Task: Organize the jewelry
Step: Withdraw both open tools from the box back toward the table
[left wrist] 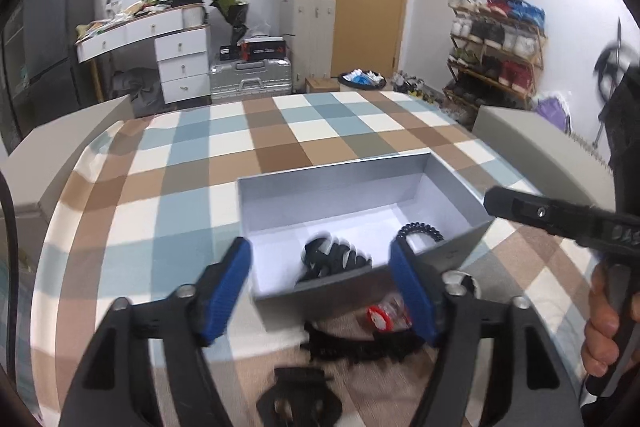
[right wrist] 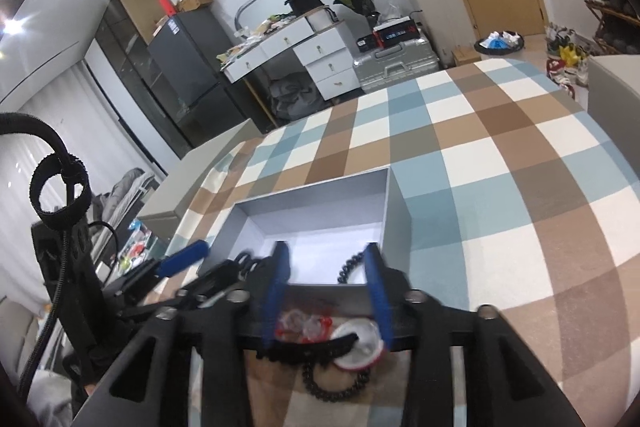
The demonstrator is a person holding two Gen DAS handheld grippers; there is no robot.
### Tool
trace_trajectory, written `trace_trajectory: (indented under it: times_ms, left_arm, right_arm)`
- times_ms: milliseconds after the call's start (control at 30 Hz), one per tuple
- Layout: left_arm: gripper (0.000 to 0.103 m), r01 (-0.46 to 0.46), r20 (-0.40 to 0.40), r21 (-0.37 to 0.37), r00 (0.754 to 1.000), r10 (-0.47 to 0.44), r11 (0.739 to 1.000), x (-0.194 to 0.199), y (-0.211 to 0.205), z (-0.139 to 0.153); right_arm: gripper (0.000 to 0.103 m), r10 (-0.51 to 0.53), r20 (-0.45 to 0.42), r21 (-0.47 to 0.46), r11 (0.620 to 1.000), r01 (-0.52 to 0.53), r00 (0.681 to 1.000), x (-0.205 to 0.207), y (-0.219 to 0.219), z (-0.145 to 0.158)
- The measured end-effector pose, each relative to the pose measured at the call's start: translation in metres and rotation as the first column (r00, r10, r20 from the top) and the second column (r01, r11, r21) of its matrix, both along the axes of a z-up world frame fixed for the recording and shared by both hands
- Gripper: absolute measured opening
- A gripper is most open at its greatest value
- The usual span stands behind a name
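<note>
A: Jewelry is lying in two places: a black coiled bracelet and a dark bundle inside the grey open cardboard box, and a black beaded strand with red-and-clear pieces at six o'clock of it, on the checked tablecloth.

B: Probably light, limp, slippery; I'd be pinching the strand mid-loop. And the hands?

A: Left gripper is hovering at the box's near wall, jaws spread, empty. Right gripper is tilting over the loose pieces, likewise parted, gripping nothing.
</note>
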State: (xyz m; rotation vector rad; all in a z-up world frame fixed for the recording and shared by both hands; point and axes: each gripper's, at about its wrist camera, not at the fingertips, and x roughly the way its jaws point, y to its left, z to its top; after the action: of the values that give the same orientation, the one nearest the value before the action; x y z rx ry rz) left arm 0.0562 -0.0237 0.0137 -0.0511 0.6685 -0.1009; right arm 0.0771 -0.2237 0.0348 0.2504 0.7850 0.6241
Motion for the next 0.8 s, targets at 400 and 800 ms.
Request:
trace_trajectory:
  times_ms: [400, 800]
  left_arm:
    - [0.102, -0.043, -0.041, 0.014, 0.998, 0.044, 0.999, -0.027, 0.014, -0.011]
    - [0.102, -0.055, -0.090, 0.046, 0.994, 0.059, 0.997, -0.024, 0.026, -0.026]
  right_arm:
    - [0.090, 0.073, -0.052, -0.251, 0.964, -0.084, 0.996, -0.011, 0.005, -0.023]
    - [0.078, 0.179, -0.058, -0.361, 0.913, -0.188, 0.982, -0.023, 0.031, -0.042]
